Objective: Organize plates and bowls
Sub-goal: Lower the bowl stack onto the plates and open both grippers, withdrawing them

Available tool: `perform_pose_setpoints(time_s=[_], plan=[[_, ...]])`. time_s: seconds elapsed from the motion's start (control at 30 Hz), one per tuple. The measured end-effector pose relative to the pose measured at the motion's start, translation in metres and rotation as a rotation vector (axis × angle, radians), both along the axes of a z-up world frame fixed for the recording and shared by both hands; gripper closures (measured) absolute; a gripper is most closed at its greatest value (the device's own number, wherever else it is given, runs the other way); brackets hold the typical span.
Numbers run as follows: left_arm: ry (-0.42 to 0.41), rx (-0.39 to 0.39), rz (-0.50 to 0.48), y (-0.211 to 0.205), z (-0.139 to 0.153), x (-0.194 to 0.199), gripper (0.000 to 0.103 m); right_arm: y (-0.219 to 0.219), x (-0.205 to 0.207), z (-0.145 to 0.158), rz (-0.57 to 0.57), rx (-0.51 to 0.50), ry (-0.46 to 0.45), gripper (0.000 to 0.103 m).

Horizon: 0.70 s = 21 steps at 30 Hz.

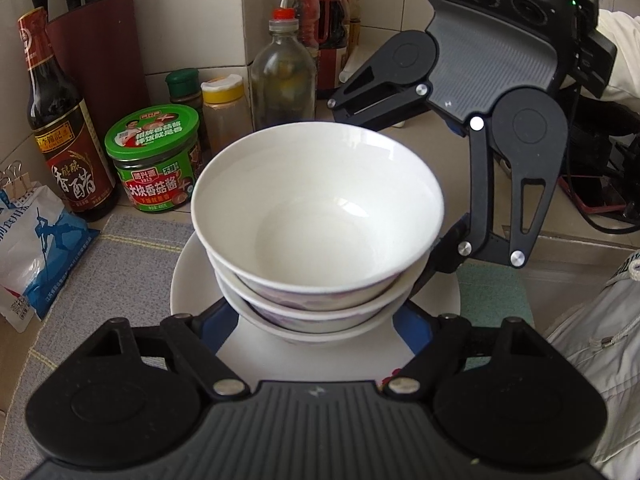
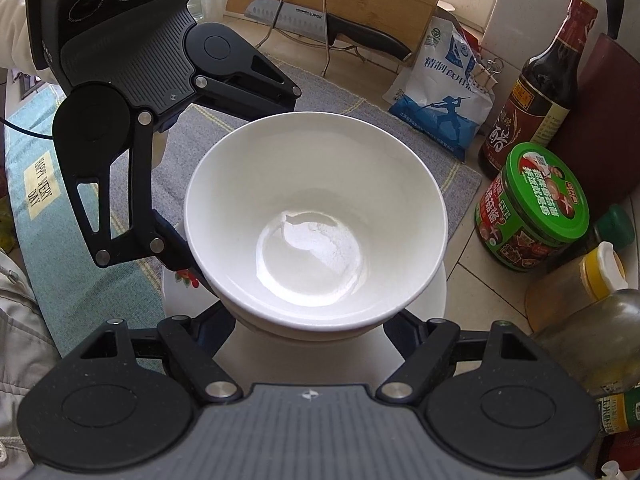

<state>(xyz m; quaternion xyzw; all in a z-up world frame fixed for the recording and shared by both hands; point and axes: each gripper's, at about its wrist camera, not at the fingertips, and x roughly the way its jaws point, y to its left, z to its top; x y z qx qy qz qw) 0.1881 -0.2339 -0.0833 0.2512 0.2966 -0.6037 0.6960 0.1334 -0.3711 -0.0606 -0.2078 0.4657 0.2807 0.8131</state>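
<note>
I judge the bowls (image 1: pixel 316 216) heavy, slick and chip-prone, best gripped low on the walls. They are white, three nested, on a white plate (image 1: pixel 188 280) on the mat (image 1: pixel 132 248). My left gripper (image 1: pixel 316 320) and right gripper (image 2: pixel 308 320) both straddle the stack, fingers apart; contact is hidden.

Three nested white ceramic bowls (image 1: pixel 316 216) stand on a white round plate (image 1: pixel 188 284). The left tongs (image 1: pixel 316 320) straddle the stack's base, spread wide; the right tongs (image 1: pixel 436 256) flank its right side.
</note>
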Motion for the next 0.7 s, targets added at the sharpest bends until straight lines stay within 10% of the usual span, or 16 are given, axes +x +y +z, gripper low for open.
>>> perform_pose_setpoints(time_s=[0.7], plan=[[-0.215, -0.123, 0.347, 0.058, 0.038, -0.04, 0.001, 0.002, -0.025, 0.022, -0.023, 0.001, -0.082, 0.0]])
